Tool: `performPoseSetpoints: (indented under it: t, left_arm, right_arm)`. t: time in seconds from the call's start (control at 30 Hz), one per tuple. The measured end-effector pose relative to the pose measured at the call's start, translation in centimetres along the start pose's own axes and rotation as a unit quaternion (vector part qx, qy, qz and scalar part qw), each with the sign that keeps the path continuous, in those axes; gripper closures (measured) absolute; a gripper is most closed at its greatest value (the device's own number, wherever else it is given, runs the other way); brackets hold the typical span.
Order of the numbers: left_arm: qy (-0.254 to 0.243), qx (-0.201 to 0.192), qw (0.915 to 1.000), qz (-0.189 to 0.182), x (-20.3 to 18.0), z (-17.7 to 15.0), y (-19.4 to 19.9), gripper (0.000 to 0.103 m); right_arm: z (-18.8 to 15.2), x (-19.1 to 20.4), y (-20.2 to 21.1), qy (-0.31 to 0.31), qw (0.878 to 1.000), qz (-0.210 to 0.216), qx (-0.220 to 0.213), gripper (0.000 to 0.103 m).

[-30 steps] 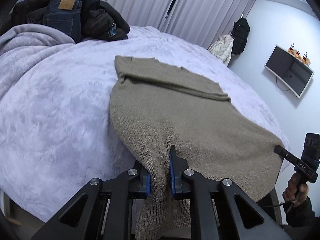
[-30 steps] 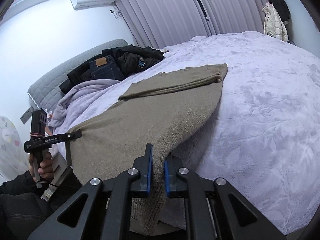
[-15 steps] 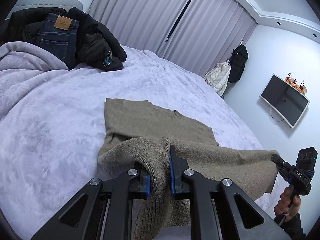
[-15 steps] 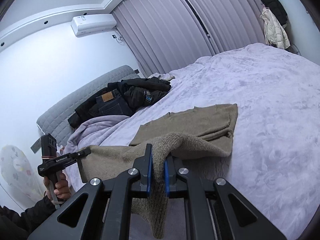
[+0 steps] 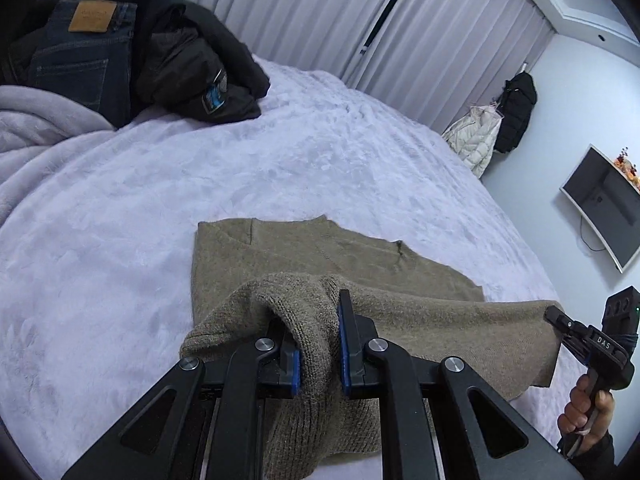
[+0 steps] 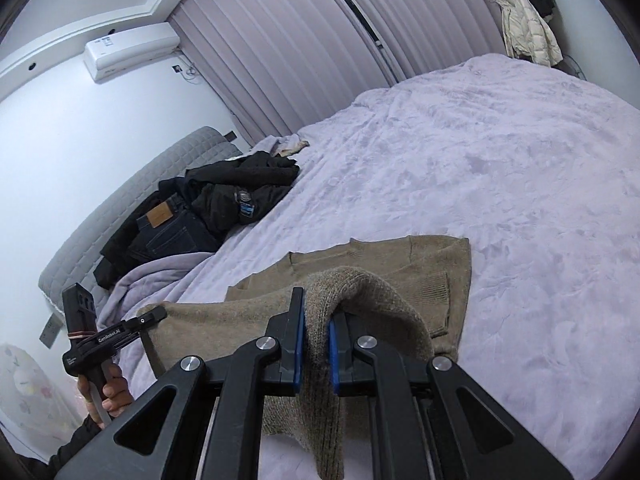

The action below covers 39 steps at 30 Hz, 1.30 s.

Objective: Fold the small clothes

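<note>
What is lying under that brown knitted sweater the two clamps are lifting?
Under the lifted edge of the sweater lies its own far half, flat on the lilac bedspread. Whatever the bedspread holds beneath that flat half is covered.

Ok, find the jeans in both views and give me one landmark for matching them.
Left wrist view: the jeans sit at upper left, beside the black jacket, at the far end of the bed.
Right wrist view: the jeans lie at middle left, below the headboard, next to that jacket.
Shared landmark: the tan leather patch on the jeans' waistband.
</note>
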<state>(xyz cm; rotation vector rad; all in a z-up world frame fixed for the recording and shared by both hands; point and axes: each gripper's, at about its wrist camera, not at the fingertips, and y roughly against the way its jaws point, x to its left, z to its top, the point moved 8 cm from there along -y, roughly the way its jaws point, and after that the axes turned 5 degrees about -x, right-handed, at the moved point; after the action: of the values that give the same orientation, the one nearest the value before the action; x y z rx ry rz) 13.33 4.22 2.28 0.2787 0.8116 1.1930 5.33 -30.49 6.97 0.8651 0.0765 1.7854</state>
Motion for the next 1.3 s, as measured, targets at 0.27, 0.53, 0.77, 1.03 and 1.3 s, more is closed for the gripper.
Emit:
performPoseSetpoints:
  t: [0.27, 0.53, 0.77, 1.03, 1.3]
  left_arm:
    - [0.049, 0.094, 0.9941, 0.025, 4.3, -3.2, -9.2, 0.082]
    - [0.065, 0.061, 0.995, -0.045, 2.6, -4.3, -2.5, 0.001]
    - [0.036, 0.11, 0.9931, -0.016, 1.1, -7.0, -5.5, 0.008]
    - [0.033, 0.11, 0.9933, -0.004, 1.2, -2.4, -6.2, 0.09]
    - [0.148, 0.055, 0.9872, 0.024, 3.5, 4.5, -10.5, 0.001]
  right_arm:
    - [-3.3, -7.5, -10.9, -0.061, 0.99, -0.087, 0.092, 0.087]
    - [-4.4, -6.6, -5.7, -0.065, 0.994, -0.063, 0.054, 0.04]
    - [-8.3, -4.7, -6.5, -0.03, 0.994, -0.059, 0.089, 0.049]
    - [-4.4, -2.8, -6.7, -0.018, 0.998, -0.014, 0.059, 0.094]
    - [2.6, -4.8, -12.2, -0.089, 0.995, -0.019, 0.035, 0.084]
